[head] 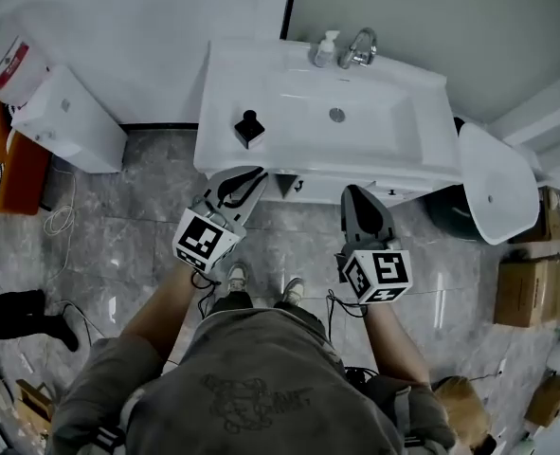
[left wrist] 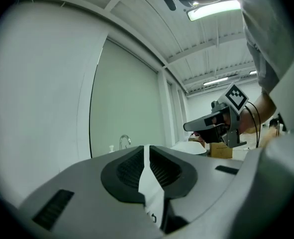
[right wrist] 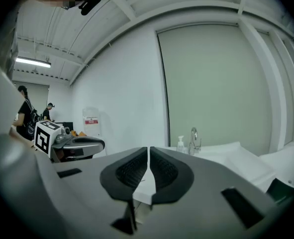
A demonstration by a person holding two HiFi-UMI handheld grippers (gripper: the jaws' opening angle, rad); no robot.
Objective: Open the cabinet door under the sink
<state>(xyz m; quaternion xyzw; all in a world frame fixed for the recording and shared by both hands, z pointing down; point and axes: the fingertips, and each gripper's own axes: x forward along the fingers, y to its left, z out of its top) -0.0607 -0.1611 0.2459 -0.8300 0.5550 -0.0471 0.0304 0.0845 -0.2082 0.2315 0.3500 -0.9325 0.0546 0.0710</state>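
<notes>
Your left gripper point(head: 249, 176) and right gripper point(head: 357, 195) have jaws pressed together, empty; cabinet door point(head: 319, 184) at twelve o'clock, likely stiff and light: hook its edge.

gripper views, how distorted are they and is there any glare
Left gripper view: strong fisheye, black corners, the ceiling light blown out to white. Right gripper view: same bending, the dark panel edge bows, no glare, the faucet fairly sharp.

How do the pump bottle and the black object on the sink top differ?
The pump bottle is pale; the black object is dark. The pump bottle stands at the back beside the faucet; the black object sits near the front left edge. Both rest on the white sink top, outside the basin.
</notes>
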